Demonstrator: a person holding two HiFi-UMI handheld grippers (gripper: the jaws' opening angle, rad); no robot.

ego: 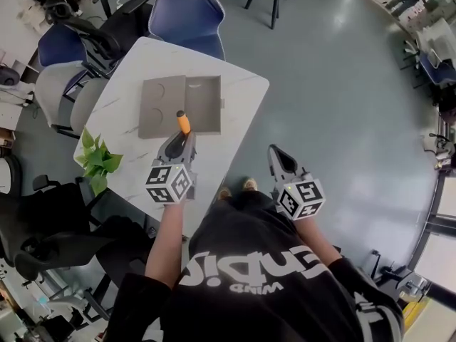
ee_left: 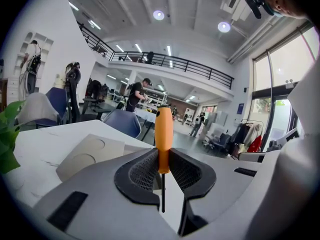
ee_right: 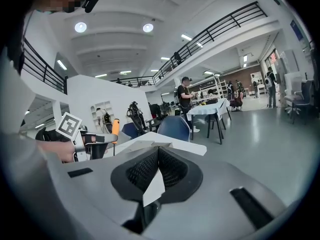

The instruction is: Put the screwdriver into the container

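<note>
While the screwdriver is clamped upright by its orange handle in the left gripper near the container, the right gripper is held closed and empty.

The container lies on the table, the screwdriver between the left gripper's jaws over its near edge, a plant at the table's left edge, chairs behind, and the right gripper off to the right above the floor.
</note>
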